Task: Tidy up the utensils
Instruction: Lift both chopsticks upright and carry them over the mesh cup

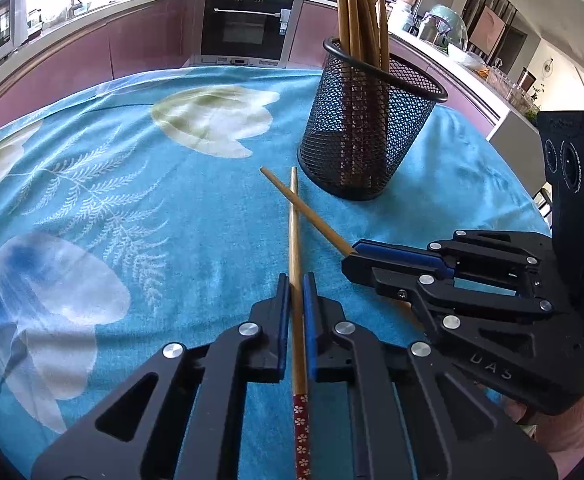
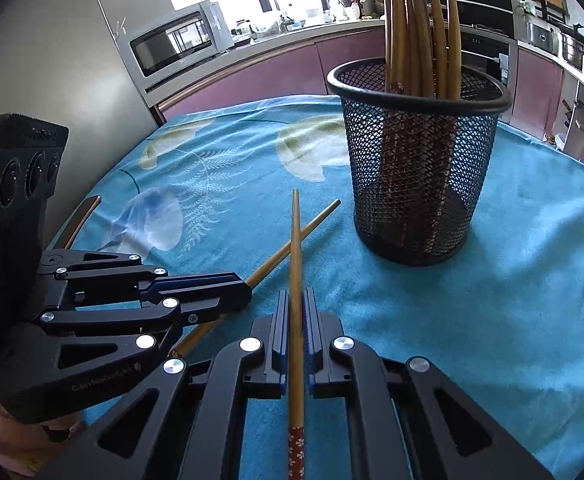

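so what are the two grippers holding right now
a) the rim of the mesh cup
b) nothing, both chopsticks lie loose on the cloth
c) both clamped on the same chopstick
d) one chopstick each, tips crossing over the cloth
d: the left gripper is shut on one chopstick, the right gripper on the other chopstick, and the two cross in front of the mesh cup.

Smooth wooden chopsticks [image 1: 296,256], black metal-mesh holder [image 1: 365,128], seemingly terry cloth [image 1: 132,184].

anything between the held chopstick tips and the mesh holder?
Only bare blue cloth between the crossed chopsticks and mesh holder; both wrist views show it.
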Available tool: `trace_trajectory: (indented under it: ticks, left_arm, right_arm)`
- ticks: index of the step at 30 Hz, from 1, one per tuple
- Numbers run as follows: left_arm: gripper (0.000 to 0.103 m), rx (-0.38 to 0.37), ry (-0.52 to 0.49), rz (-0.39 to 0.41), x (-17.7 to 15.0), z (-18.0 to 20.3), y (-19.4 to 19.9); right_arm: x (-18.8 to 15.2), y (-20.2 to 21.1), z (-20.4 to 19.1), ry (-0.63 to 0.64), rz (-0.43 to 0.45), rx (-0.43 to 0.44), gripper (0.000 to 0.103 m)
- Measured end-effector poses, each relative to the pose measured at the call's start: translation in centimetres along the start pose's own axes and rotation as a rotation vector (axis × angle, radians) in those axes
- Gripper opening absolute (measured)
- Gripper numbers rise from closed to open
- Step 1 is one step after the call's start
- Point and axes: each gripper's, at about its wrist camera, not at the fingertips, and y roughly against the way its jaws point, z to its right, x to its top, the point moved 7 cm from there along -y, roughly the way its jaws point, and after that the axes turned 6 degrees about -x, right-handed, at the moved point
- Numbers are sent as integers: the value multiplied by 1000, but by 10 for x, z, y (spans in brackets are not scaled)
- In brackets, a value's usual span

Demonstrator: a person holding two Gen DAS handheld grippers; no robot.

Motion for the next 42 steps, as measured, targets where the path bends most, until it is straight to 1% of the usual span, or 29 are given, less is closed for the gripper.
trace_trajectory:
  ticks: [7, 16, 31, 42]
  left_arm:
    - [8, -14, 1, 32, 3, 3, 14]
    - [8, -46, -12, 95, 14, 14, 39]
    - [8, -91, -31, 161, 24, 31, 71]
    - [8, -108, -36, 191, 32, 38, 84]
  right_arm:
    - [6, 22, 1, -6, 56, 14, 6]
    - [13, 49, 3, -30, 125, 44, 6]
    - [21, 74, 7, -70, 191, 74, 6]
    - [27, 83, 10, -82, 226, 78, 6]
